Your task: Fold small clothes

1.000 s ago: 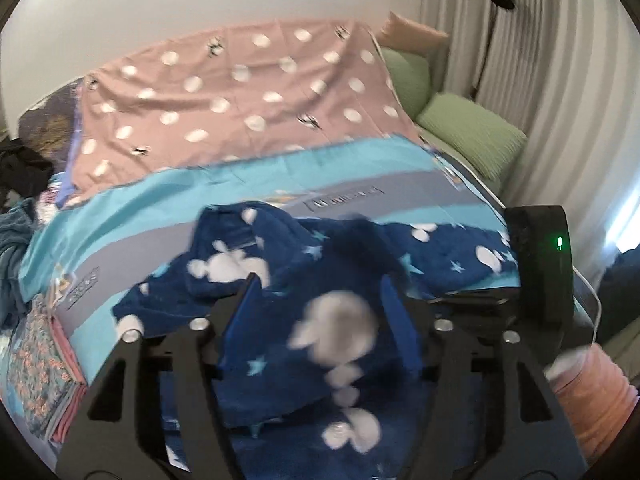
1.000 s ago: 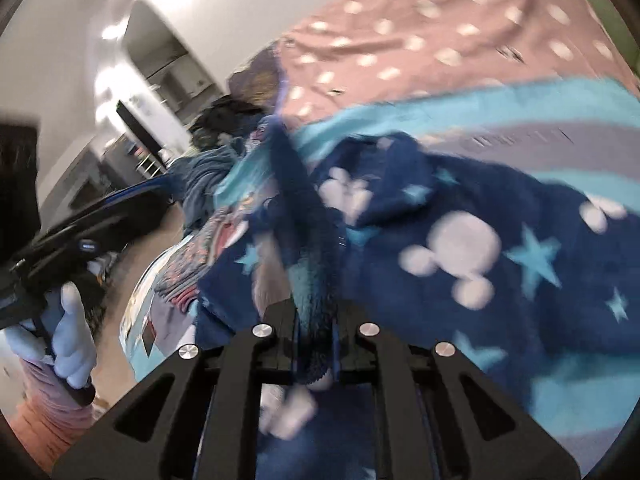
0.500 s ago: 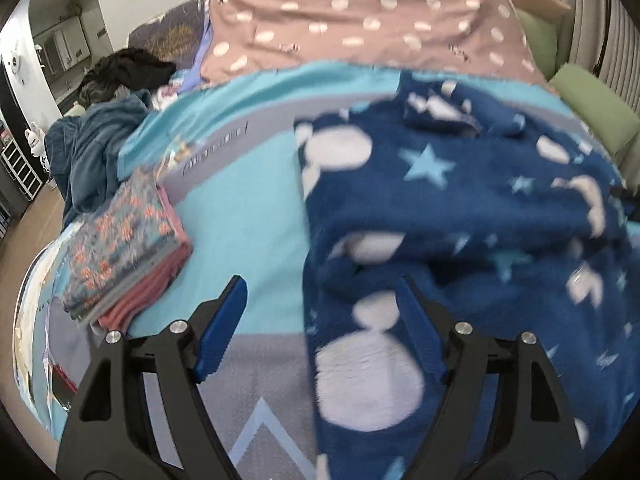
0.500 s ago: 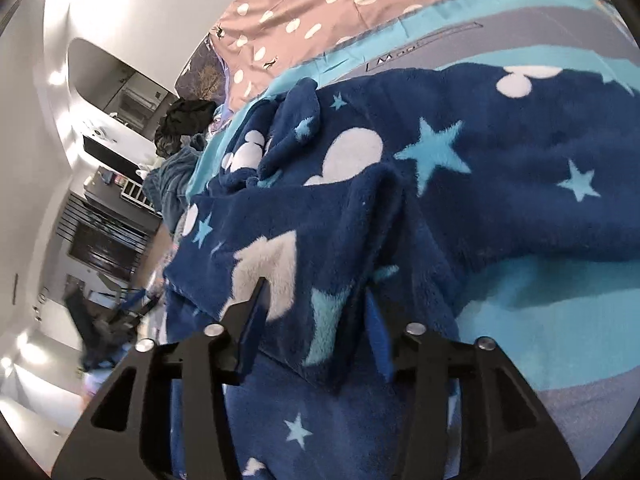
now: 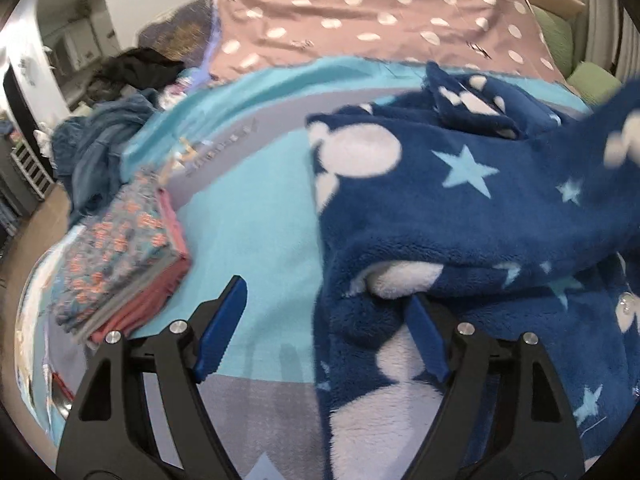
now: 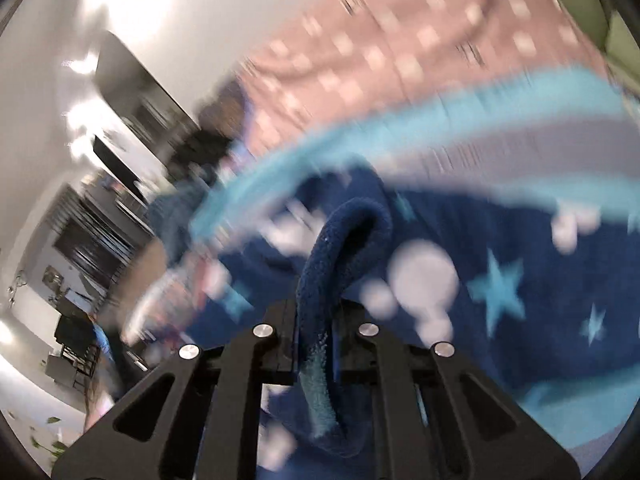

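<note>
A navy fleece garment [image 5: 460,200] with white mouse heads and light blue stars lies bunched on the blue and grey bedspread [image 5: 256,224]. My left gripper [image 5: 324,332] is open, low over the garment's left edge, its right finger [image 5: 428,340] against the fleece. My right gripper [image 6: 316,320] is shut on a fold of the same navy fleece [image 6: 332,256] and holds it lifted; that view is motion-blurred.
A stack of folded patterned clothes [image 5: 120,256] sits at the left of the bed. A heap of dark unfolded clothes [image 5: 108,136] lies at the far left. A pink dotted cover [image 5: 380,20] and green pillows [image 5: 560,40] lie behind.
My right gripper was open over the fleece half a second ago and is now shut on a fold, lifting it. My left gripper stayed open and dropped closer to the garment's left edge.
</note>
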`<state>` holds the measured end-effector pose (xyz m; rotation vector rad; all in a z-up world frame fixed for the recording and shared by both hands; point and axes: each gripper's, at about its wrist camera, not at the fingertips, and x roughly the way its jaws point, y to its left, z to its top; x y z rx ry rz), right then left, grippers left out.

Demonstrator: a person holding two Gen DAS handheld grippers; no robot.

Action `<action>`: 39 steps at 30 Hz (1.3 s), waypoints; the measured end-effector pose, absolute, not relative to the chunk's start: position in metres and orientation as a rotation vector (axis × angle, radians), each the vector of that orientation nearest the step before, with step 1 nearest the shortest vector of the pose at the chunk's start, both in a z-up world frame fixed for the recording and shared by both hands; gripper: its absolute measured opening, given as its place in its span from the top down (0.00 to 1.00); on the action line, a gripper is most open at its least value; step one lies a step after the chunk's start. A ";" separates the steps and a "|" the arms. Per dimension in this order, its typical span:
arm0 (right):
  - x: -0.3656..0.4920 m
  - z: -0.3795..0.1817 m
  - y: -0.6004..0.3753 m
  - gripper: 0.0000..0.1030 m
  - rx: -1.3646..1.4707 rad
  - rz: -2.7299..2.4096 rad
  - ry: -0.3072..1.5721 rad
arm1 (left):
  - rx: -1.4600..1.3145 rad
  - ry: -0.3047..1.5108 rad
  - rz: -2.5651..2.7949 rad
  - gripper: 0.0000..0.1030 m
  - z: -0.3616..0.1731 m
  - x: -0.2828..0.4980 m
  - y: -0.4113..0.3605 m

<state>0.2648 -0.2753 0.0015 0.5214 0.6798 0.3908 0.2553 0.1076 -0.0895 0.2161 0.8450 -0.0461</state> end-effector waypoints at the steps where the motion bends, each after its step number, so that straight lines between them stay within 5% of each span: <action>1: 0.264 0.008 -0.278 0.89 0.513 0.378 0.659 | 0.221 0.827 -0.031 0.22 -0.088 0.253 0.108; 9: 0.300 -0.104 -0.310 0.74 0.437 0.010 1.049 | 0.096 0.863 0.051 0.22 -0.104 0.254 0.133; 19: 0.264 -0.062 -0.264 0.62 0.245 0.163 0.937 | 0.088 0.808 0.022 0.26 -0.092 0.233 0.136; 22: 0.270 -0.079 -0.246 0.61 0.226 0.174 0.995 | 0.027 0.778 -0.025 0.44 -0.074 0.223 0.136; 24: 0.273 -0.095 -0.244 0.61 0.246 0.163 1.034 | -0.065 0.757 -0.073 0.78 -0.059 0.219 0.139; 25: 0.276 -0.105 -0.243 0.61 0.247 0.139 1.058 | -0.108 0.757 -0.090 0.84 -0.054 0.220 0.139; 32: 0.256 -0.113 -0.239 0.57 0.242 0.110 1.020 | 0.004 0.903 -0.097 0.86 -0.091 0.283 0.097; 39: 0.220 -0.104 -0.264 0.57 0.317 0.138 0.980 | 0.130 0.866 -0.060 0.86 -0.099 0.276 0.077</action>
